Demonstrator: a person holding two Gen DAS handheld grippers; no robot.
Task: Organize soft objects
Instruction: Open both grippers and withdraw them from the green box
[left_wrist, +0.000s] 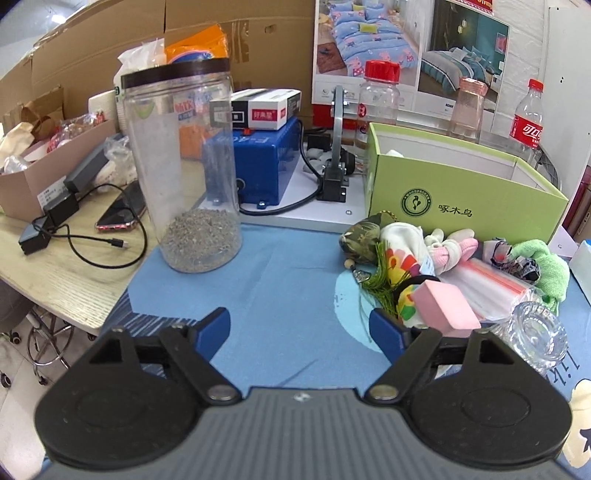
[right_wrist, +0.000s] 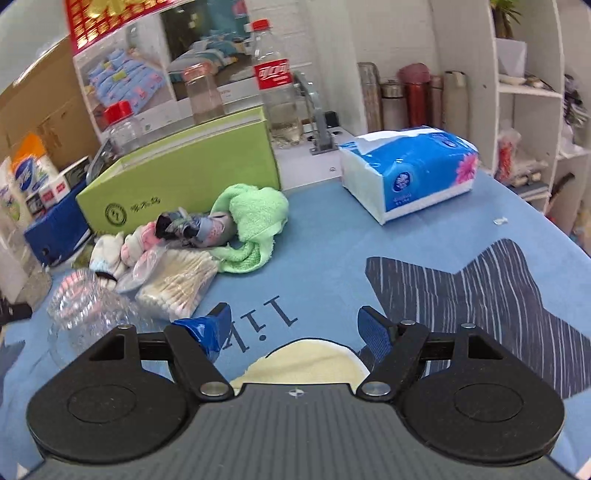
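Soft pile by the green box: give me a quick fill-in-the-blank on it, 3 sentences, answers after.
1. The towel lying against the green box is ____ in colour.
2. Both the left gripper and the right gripper are ____, holding nothing.
3. The bag of cotton swabs lies on the ____ cloth.

Answers: green; open; blue

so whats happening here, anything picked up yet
Nothing is picked up yet. Both the left gripper and right gripper hover open and empty over the blue cloth. A pile of soft items, including a green towel and socks, lies beside the open green box.
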